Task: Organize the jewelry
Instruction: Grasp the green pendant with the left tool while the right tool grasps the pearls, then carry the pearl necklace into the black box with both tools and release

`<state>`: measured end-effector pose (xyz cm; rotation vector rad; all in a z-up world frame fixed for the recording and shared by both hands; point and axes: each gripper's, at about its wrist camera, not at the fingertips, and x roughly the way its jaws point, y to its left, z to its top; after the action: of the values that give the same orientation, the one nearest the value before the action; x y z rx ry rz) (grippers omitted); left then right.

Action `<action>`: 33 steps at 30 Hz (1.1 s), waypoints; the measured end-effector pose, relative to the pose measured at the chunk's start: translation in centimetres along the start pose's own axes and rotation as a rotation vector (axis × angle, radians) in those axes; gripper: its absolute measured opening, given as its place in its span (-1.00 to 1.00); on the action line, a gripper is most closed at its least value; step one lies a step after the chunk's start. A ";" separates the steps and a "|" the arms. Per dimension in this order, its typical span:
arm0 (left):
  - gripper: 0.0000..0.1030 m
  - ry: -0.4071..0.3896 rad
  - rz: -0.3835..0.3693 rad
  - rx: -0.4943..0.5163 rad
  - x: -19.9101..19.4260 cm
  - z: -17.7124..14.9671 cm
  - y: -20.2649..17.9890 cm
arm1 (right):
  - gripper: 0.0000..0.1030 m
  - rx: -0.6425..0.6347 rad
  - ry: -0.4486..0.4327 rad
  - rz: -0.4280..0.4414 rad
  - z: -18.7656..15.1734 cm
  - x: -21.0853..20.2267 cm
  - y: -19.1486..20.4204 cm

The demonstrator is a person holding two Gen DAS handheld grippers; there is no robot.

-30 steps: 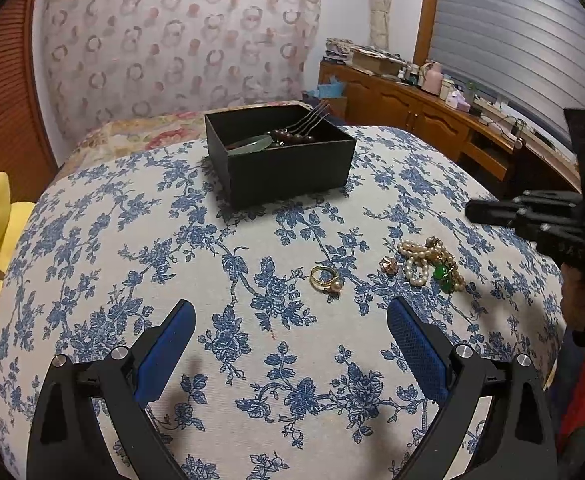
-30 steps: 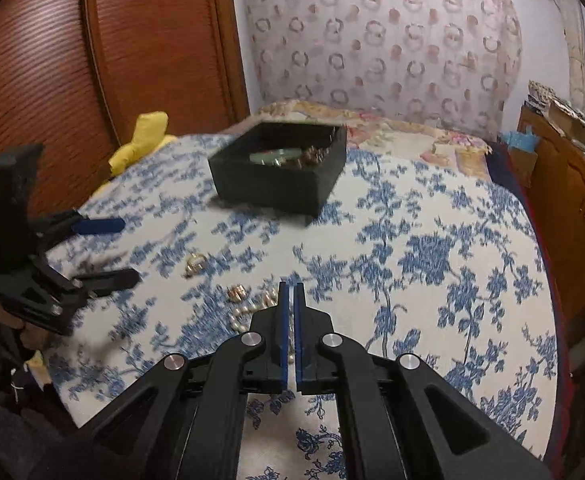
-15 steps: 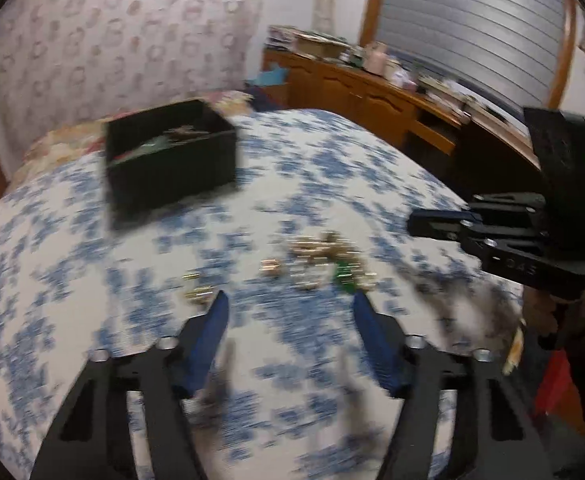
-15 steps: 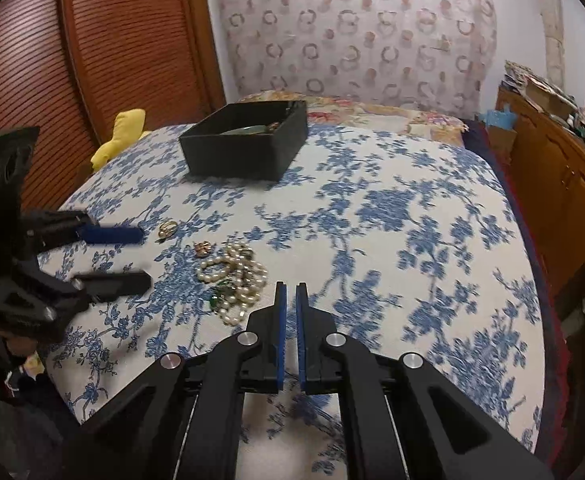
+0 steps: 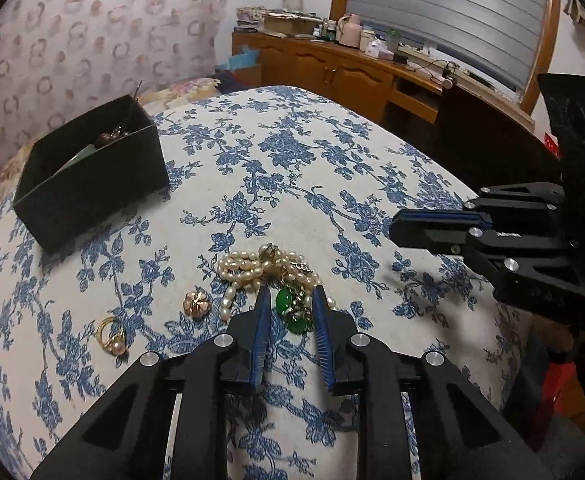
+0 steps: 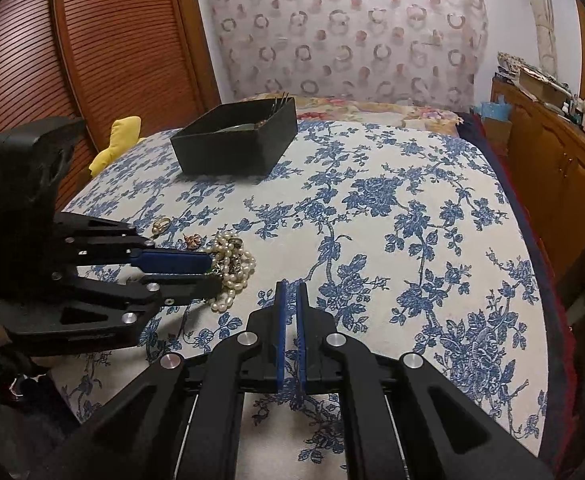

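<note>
A pearl necklace (image 5: pixel 248 266) with a green stone pendant (image 5: pixel 283 300) lies bunched on the blue-flowered cover. My left gripper (image 5: pixel 291 294) points down at it with its jaws closing. The pendant sits between the blue pads, and a thin gap still shows at the left pad. The right wrist view shows the left gripper (image 6: pixel 213 271) at the edge of the pearl necklace (image 6: pixel 232 276). A rose-gold flower piece (image 5: pixel 197 301) and a gold ring with a pearl (image 5: pixel 110 336) lie to the left. The black box (image 5: pixel 92 192) holds hairpins. My right gripper (image 6: pixel 291 286) hovers shut and empty, to the right of the pile.
The cover (image 6: pixel 392 208) drops off at a dark red edge on the right. A yellow cushion (image 6: pixel 120 140) lies beyond the far left edge, below the wooden slatted doors (image 6: pixel 92 60). A cluttered wooden sideboard (image 5: pixel 352 76) runs along the window wall.
My left gripper swung right from over the gold ring to the pearl pile and narrowed from wide open to close around the green pendant. The right gripper shifted slightly and stayed shut.
</note>
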<state>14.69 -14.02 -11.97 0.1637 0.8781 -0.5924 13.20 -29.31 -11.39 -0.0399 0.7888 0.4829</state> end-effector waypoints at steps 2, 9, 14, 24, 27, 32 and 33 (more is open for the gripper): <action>-0.68 -0.001 -0.012 -0.003 0.1 0.2 0.1 | -0.89 0.000 0.003 0.004 -0.1 0.1 0.1; -0.75 -0.037 -0.011 -0.016 -2.0 -0.4 1.0 | -0.89 -0.021 0.020 0.031 0.0 1.1 1.5; -0.75 -0.089 -0.006 -0.056 -4.5 -0.5 2.6 | -0.72 -0.042 0.032 0.054 0.2 1.8 2.7; -0.75 -0.169 0.015 -0.112 -7.8 -0.1 5.0 | -0.28 -0.115 0.088 0.011 2.6 5.1 4.8; -0.75 -0.178 0.028 -0.121 -8.1 0.0 5.5 | -0.53 -0.129 0.120 -0.009 2.8 6.4 4.8; -0.75 -0.196 0.055 -0.123 -9.0 0.3 6.6 | -0.82 -0.169 0.087 0.017 3.6 5.4 5.0; -0.75 -0.200 0.060 -0.124 -9.1 0.5 6.8 | -0.82 -0.173 0.072 0.017 3.9 5.0 5.1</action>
<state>14.25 -4.74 -5.37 0.0173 0.7111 -0.4876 16.64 -21.94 -11.31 -0.2120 0.8172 0.5669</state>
